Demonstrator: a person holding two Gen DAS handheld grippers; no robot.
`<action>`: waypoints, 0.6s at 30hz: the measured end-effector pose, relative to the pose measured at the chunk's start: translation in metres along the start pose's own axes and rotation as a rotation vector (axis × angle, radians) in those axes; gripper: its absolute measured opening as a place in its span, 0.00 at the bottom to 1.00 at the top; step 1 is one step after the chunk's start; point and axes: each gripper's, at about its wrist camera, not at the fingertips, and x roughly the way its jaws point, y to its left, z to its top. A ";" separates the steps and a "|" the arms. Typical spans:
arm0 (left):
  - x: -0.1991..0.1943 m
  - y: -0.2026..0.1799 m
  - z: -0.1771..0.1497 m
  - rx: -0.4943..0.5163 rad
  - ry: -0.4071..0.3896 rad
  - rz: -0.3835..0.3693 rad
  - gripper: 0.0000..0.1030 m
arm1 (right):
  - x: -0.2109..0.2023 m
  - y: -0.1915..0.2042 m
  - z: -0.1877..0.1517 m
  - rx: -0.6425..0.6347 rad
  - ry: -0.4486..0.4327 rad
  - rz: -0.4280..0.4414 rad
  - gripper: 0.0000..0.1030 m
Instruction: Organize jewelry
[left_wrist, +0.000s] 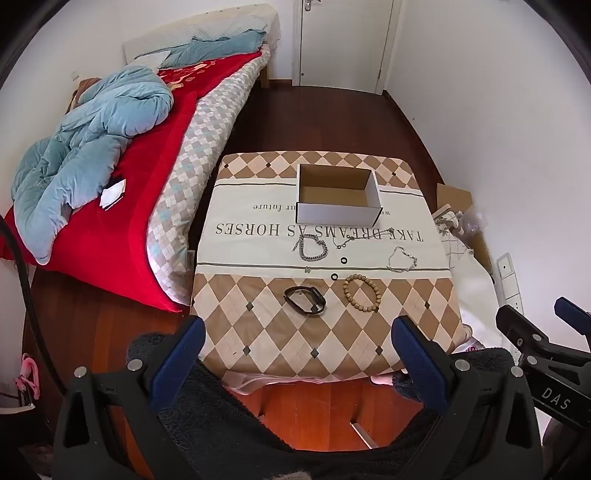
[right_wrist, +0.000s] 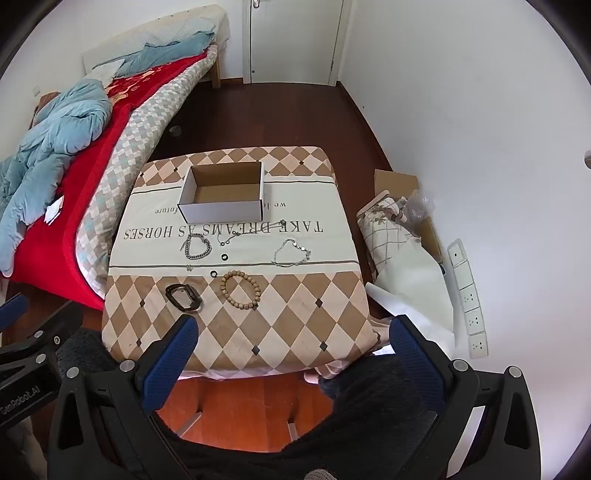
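- My left hand-held gripper (left_wrist: 297, 334) is spread wide, holding nothing, short of the desk's (left_wrist: 258, 332) near edge.
- My right hand-held gripper (right_wrist: 293, 332) is likewise wide and holds nothing.
- On the desk I see a black watch band (left_wrist: 305, 300), a wooden bead bracelet (left_wrist: 361, 292), silver chains (left_wrist: 313, 247) and two small rings (left_wrist: 344, 260), all lying before the open box (left_wrist: 338, 210).

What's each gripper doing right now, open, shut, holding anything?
Left gripper: open, holding nothing.
Right gripper: open, holding nothing.
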 end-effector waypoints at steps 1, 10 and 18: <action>0.000 0.000 0.000 -0.001 0.002 0.001 1.00 | 0.000 0.000 0.000 0.001 -0.001 0.002 1.00; 0.000 0.001 0.001 -0.005 0.002 0.000 1.00 | -0.001 -0.001 -0.002 0.002 -0.006 -0.001 1.00; -0.004 0.001 0.003 -0.004 -0.002 0.003 1.00 | -0.005 -0.002 -0.001 0.003 -0.009 -0.001 1.00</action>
